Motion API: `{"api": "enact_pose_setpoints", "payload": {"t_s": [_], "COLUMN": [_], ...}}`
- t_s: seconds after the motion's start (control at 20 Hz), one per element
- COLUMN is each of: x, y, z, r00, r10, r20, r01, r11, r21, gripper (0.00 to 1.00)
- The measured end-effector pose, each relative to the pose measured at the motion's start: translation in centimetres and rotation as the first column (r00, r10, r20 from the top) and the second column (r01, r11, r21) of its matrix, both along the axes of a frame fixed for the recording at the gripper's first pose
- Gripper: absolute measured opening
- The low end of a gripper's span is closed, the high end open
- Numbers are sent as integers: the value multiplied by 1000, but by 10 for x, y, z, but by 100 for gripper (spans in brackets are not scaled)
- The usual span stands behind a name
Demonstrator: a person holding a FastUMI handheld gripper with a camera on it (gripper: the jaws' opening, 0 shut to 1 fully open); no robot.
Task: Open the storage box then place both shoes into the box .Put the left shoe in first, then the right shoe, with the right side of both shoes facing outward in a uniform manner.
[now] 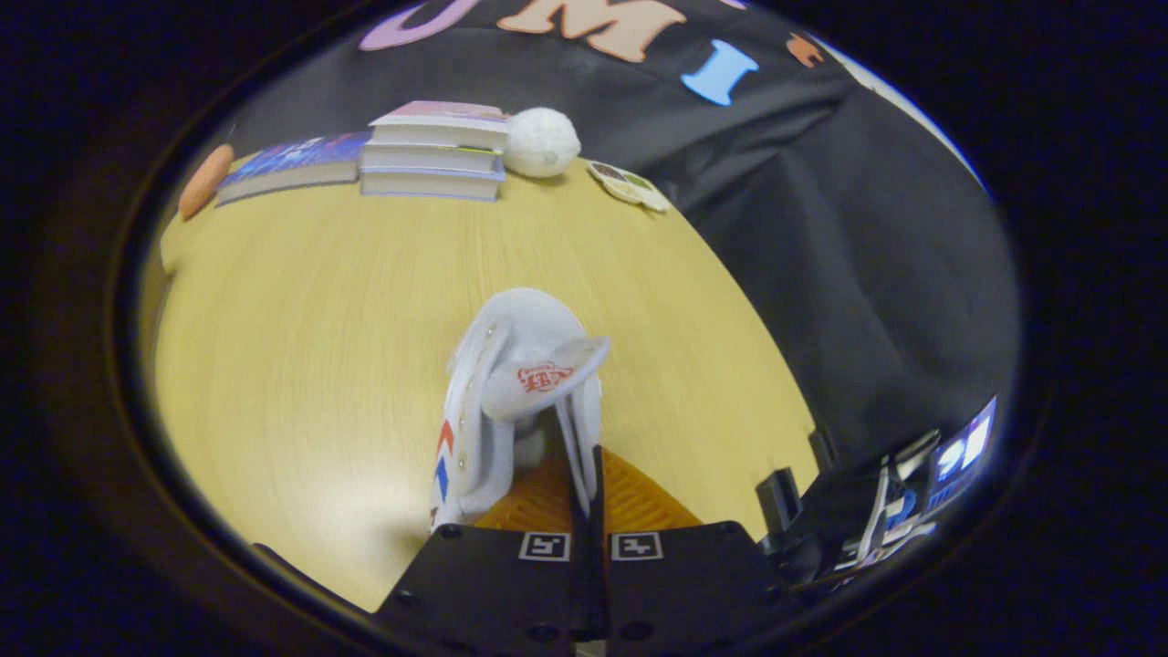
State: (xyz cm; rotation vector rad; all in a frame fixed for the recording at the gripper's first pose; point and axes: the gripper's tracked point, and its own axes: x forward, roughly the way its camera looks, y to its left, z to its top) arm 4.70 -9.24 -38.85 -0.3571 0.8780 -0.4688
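I'm looking out over a wide yellow wooden table with plenty of bare surface ahead of the fingers and off to their left. Its far edge is running against the black cloth wall, and its right edge is cutting diagonally down toward some dark equipment beside the gripper.

Along the far edge I'm seeing a stack of 3 books, 1 flatter book just left of it, a white fuzzy ball touching the stack's right end, some small round coasters farther right, and an orange oval object at the far left corner.

The gripper is pointing forward and down at the table, and its fingers are pressing together on a thin flap of the white shoe, at the collar near the heel. The shoe is hanging just ahead of the fingers, its long axis running away from me, toe toward the books. Its tongue is flopping over to the right, and red and blue marks are showing on its left side. Orange ribbed material is sitting directly below the shoe's heel; I cannot tell what it belongs to.
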Motion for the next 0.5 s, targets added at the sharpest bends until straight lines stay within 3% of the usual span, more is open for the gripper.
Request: {"api": "enact_pose_setpoints", "payload": {"t_s": [0.2,0.5], "x": [16,34], "y": [6,32], "z": [25,88], "r00": [997,990], "r10": [75,133], "r20": [-30,41], "r01": [-79,-112], "r11": [974,934], "r21": [-212,-338], "gripper": [2,2]}}
